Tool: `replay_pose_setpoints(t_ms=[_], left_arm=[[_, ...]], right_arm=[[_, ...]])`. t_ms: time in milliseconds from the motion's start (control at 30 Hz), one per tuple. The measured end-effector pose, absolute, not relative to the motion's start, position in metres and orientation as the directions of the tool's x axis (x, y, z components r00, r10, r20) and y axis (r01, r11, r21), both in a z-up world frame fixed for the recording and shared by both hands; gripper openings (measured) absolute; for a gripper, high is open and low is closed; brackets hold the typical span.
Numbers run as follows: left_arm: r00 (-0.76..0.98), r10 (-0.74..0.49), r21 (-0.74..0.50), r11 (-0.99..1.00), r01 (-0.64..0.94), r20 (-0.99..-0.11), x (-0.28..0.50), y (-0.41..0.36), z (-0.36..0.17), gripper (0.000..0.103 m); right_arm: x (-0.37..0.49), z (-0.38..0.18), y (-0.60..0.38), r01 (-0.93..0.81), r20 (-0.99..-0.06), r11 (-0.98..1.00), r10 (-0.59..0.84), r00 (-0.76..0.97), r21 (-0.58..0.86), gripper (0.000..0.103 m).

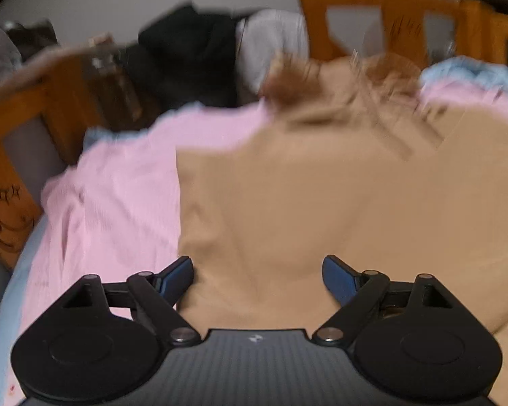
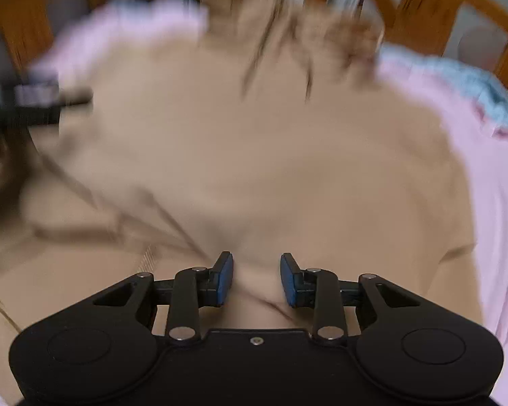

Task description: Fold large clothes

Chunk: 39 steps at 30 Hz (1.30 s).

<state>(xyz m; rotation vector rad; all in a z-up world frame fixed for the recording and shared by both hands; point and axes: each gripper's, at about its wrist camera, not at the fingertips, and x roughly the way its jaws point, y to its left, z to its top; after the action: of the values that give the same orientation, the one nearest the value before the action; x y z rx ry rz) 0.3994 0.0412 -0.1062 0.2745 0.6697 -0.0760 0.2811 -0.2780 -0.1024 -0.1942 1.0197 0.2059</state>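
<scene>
A large tan garment [image 1: 321,186] with a brown furry collar [image 1: 288,81] lies spread on a pink sheet [image 1: 118,182]. My left gripper [image 1: 257,277] is open wide, its blue-padded fingers [image 1: 176,279] just above the garment's near left edge, holding nothing. In the right wrist view the same tan garment [image 2: 254,142] fills the frame, blurred by motion. My right gripper [image 2: 256,279] is partly open over a small crease of the cloth, with a gap showing between its pads. The left gripper shows as a dark blur at the far left [image 2: 34,101].
A wooden bed frame [image 1: 382,10] runs along the back and left [image 1: 13,182]. Dark and grey clothes [image 1: 193,50] are piled at the back. A light blue cloth [image 1: 470,71] lies at the far right of the bed.
</scene>
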Motion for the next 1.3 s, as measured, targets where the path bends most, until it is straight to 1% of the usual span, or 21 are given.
replay_pose_setpoints(t_ms=[67,100,167,200,233,300,367,467,533,700,800,900,1000,1033,1067,1100,1133,1167,1200,1267,1300], left_arm=[[0.777,-0.015,0.141,0.981,0.134,-0.63,0.404,0.05,-0.103,0.089],[0.773,-0.033,0.1,0.987,0.124,-0.633,0.405,0.054,-0.099,0.088],[0.786,-0.079,0.033,0.992,0.125,-0.613,0.402,0.063,-0.089,0.089],[0.798,-0.091,0.019,0.992,0.128,-0.596,0.4,0.066,-0.084,0.089],[0.812,-0.096,0.016,0.992,0.128,-0.576,0.397,0.07,-0.079,0.092],[0.836,-0.103,0.011,0.992,0.129,-0.538,0.388,0.074,-0.07,0.1],[0.836,-0.136,-0.008,0.988,0.156,-0.532,0.384,0.072,-0.061,0.101],[0.809,-0.182,-0.01,0.977,0.212,-0.559,0.388,0.061,-0.047,0.101],[0.793,-0.198,-0.008,0.971,0.237,-0.576,0.393,0.051,-0.036,0.101],[0.748,-0.222,-0.047,0.968,0.247,-0.625,0.402,0.036,-0.004,0.103],[0.755,-0.154,-0.007,0.981,0.194,-0.637,0.403,0.032,0.005,0.103],[0.762,-0.078,0.039,0.99,0.134,-0.643,0.411,0.024,0.007,0.103],[0.753,-0.089,-0.016,0.994,0.104,-0.652,0.421,0.017,0.001,0.103],[0.746,-0.107,-0.043,0.994,0.105,-0.657,0.424,0.014,-0.002,0.103],[0.742,-0.13,-0.068,0.991,0.113,-0.658,0.428,0.008,-0.006,0.103],[0.739,-0.147,-0.083,0.989,0.124,-0.657,0.431,0.004,-0.009,0.103],[0.734,-0.167,-0.096,0.986,0.138,-0.658,0.435,-0.003,-0.013,0.103],[0.727,-0.187,-0.107,0.982,0.155,-0.661,0.441,-0.011,-0.016,0.103],[0.72,-0.206,-0.118,0.978,0.171,-0.662,0.447,-0.019,-0.02,0.103],[0.72,-0.229,-0.135,0.973,0.186,-0.655,0.459,-0.032,-0.023,0.102],[0.722,-0.24,-0.147,0.971,0.191,-0.649,0.464,-0.037,-0.023,0.102]], right_arm=[[0.28,-0.098,-0.273,-0.275,-0.865,0.957,0.056,0.499,-0.097,0.033],[0.282,-0.091,-0.274,-0.266,-0.88,0.961,0.057,0.471,-0.08,0.033],[0.282,-0.068,-0.278,-0.255,-0.9,0.964,0.043,0.434,-0.077,0.034],[0.281,-0.054,-0.278,-0.26,-0.9,0.961,0.03,0.434,-0.094,0.041],[0.281,-0.035,-0.279,-0.263,-0.898,0.959,0.023,0.44,-0.104,0.055],[0.288,-0.007,-0.285,-0.267,-0.896,0.958,0.027,0.444,-0.103,0.07],[0.302,0.015,-0.294,-0.263,-0.886,0.958,0.023,0.463,-0.113,0.071],[0.332,0.031,-0.313,-0.225,-0.85,0.964,0.0,0.527,-0.139,0.076],[0.359,0.031,-0.324,-0.226,-0.808,0.965,0.03,0.589,-0.129,0.081],[0.448,-0.001,-0.354,-0.18,-0.676,0.976,0.05,0.735,-0.124,0.081],[0.522,-0.032,-0.369,-0.12,-0.599,0.986,0.028,0.8,-0.114,0.076],[0.576,-0.051,-0.377,-0.077,-0.587,0.994,0.017,0.809,-0.078,0.075],[0.623,-0.072,-0.387,-0.024,-0.636,1.0,0.009,0.772,-0.015,0.074],[0.636,-0.079,-0.39,-0.01,-0.664,1.0,0.017,0.747,0.015,0.072],[0.643,-0.082,-0.393,0.004,-0.668,0.999,0.019,0.744,0.034,0.071],[0.645,-0.083,-0.393,0.01,-0.662,0.999,0.022,0.749,0.044,0.065],[0.647,-0.082,-0.393,0.006,-0.644,0.998,0.031,0.764,0.056,0.05],[0.646,-0.08,-0.393,-0.01,-0.627,0.998,0.049,0.778,0.065,0.037],[0.648,-0.078,-0.393,-0.029,-0.617,0.997,0.063,0.784,0.065,0.003],[0.64,-0.07,-0.394,-0.058,-0.572,0.996,0.089,0.815,0.071,0.002],[0.629,-0.063,-0.395,-0.089,-0.521,0.992,0.123,0.844,0.091,0.002]])
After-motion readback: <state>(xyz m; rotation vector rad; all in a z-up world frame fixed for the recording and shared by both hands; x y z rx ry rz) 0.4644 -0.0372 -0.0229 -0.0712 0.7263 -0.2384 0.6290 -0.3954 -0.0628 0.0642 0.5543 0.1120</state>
